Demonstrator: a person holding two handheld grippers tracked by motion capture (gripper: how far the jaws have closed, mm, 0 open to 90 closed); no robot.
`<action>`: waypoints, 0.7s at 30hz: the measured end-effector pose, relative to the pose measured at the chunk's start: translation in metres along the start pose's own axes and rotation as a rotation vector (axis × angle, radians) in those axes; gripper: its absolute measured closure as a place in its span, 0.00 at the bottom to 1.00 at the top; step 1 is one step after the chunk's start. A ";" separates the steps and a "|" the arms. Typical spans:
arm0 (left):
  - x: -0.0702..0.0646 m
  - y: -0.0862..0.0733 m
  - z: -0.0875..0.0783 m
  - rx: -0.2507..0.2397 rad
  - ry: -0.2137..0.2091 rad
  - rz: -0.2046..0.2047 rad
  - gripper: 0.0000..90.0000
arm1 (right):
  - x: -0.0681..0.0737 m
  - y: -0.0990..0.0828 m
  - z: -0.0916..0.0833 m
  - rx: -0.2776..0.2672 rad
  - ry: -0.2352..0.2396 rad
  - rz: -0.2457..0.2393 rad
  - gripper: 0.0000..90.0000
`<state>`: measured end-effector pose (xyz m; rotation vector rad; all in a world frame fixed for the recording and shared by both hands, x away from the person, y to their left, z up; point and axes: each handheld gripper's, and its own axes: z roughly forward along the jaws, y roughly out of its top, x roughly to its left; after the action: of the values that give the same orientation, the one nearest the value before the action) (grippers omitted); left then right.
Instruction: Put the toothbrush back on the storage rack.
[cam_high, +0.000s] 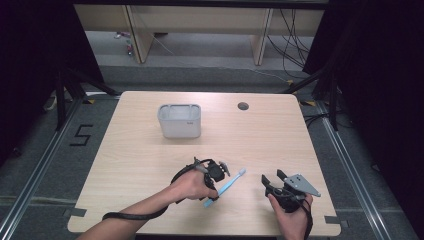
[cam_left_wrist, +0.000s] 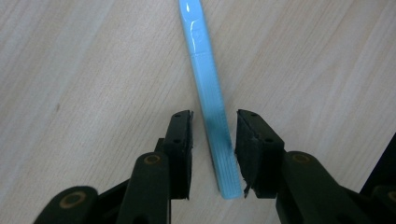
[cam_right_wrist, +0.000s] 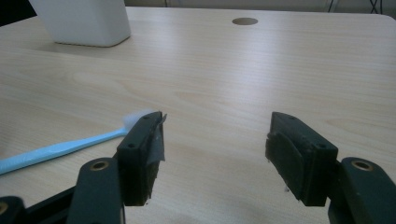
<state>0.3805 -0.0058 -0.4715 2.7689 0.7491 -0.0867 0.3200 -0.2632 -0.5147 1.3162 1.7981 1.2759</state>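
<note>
Left gripper (cam_left_wrist: 212, 140) with jaws parted, straddling the handle end of the blue toothbrush (cam_left_wrist: 210, 98) flat on the table (cam_high: 140, 160); right gripper (cam_right_wrist: 215, 154) agape, empty. Risk: closing this near the end, the slim handle may pivot or slip out

Black left gripper (cam_high: 218, 186), trailing cable; right gripper (cam_high: 271, 179), grey triangular plate.

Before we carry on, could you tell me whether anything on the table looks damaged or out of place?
The pads look worn: the right gripper has a frayed, peeling pad, and the left gripper has a ragged pad edge. The toothbrush and white container look fine.
</note>
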 end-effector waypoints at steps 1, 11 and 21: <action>0.000 0.001 0.001 0.000 0.000 -0.001 0.73 | 0.000 0.000 0.000 0.007 -0.003 -0.001 0.41; 0.001 0.007 0.006 0.009 0.011 0.000 0.75 | 0.000 0.000 -0.001 0.011 -0.005 0.000 0.41; -0.004 0.010 0.009 0.016 0.020 0.029 0.79 | -0.001 0.001 -0.001 0.013 -0.005 -0.020 0.41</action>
<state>0.3824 -0.0179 -0.4770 2.7985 0.7157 -0.0596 0.3201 -0.2643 -0.5138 1.3036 1.8153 1.2512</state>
